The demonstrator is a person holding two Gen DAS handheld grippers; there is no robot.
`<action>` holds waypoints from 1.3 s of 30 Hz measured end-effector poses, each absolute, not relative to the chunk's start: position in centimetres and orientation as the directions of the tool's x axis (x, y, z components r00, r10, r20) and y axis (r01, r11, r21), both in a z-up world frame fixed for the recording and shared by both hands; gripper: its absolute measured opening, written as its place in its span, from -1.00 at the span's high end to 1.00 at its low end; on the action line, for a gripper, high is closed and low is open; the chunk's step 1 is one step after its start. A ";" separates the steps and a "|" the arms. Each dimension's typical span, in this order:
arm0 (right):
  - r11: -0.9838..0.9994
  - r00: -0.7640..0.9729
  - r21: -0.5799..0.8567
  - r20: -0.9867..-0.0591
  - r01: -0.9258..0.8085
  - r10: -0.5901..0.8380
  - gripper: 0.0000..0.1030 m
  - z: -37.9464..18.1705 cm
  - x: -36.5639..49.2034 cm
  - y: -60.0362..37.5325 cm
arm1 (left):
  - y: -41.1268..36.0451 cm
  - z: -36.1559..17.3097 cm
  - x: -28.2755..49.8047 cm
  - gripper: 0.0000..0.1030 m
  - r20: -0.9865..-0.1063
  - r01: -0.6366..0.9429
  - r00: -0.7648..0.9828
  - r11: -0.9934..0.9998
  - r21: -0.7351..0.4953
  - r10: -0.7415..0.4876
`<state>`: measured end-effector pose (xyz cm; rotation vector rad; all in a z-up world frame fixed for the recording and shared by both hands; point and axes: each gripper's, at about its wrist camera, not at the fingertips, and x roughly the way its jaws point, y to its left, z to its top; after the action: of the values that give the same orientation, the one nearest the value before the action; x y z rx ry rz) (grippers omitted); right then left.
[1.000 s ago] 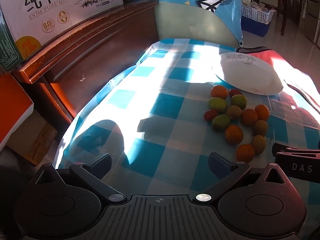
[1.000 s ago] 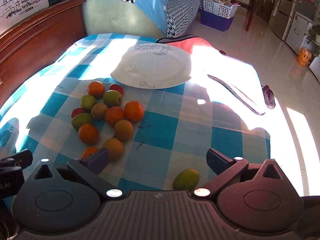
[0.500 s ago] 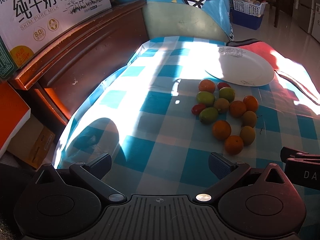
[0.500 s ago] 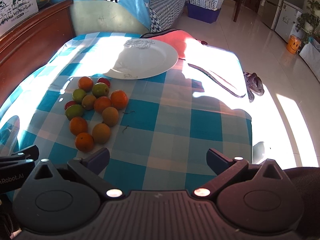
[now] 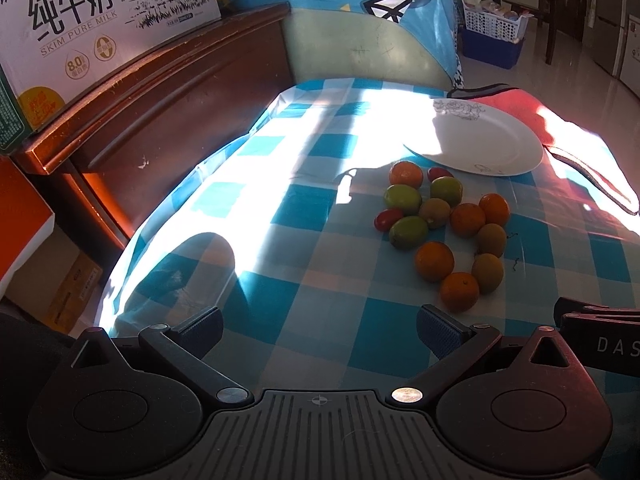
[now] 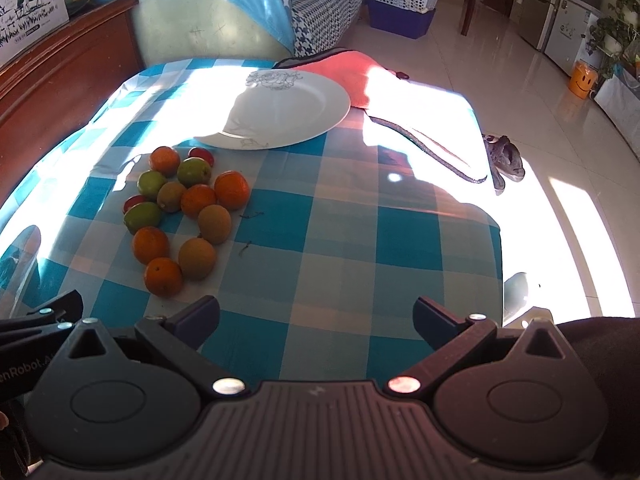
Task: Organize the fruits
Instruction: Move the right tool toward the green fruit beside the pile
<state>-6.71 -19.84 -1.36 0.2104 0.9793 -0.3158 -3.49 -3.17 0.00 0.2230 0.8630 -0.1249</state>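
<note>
A cluster of fruits [image 5: 444, 224] lies on the blue-checked tablecloth [image 5: 304, 216]: several oranges, green and brown fruits, and small red ones. It also shows in the right wrist view [image 6: 184, 216]. A white plate [image 5: 484, 144] sits empty just beyond the cluster, also in the right wrist view [image 6: 280, 110]. My left gripper [image 5: 320, 330] is open and empty, near the table's front edge, left of the fruits. My right gripper [image 6: 316, 320] is open and empty, right of the fruits.
A dark wooden headboard [image 5: 160, 104] with a milk carton box [image 5: 92, 12] runs along the left. A red cloth [image 6: 348, 72] and a dark strap [image 6: 432, 148] lie beyond the plate. The table's right edge [image 6: 496, 240] drops to a tiled floor.
Both grippers have pulled back and up from the table, so the fruits look smaller and farther. A green fruit close to the right gripper one second ago is out of view.
</note>
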 end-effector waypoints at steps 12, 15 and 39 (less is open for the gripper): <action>0.903 0.528 0.145 -0.843 0.405 -0.101 -0.98 -0.1 -6.8 -22.7 | -2.5 -1.0 -2.4 -1.00 -0.770 0.212 0.634 0.974 0.080 -0.075; 0.910 0.508 0.146 -0.858 0.389 -0.080 -0.98 -0.2 -6.6 -22.6 | -2.6 -0.9 -2.5 -1.00 -0.771 0.229 0.630 0.971 0.068 -0.095; 0.955 0.312 -0.001 -0.945 0.297 -0.098 -0.30 1.6 -8.9 -25.7 | -5.2 -0.9 -5.5 -1.00 -0.785 0.431 0.541 0.901 -0.051 -0.303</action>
<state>-8.93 -25.74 1.58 0.1858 1.2275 -0.2621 -5.55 -5.18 -0.89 0.1550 0.8995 -0.4382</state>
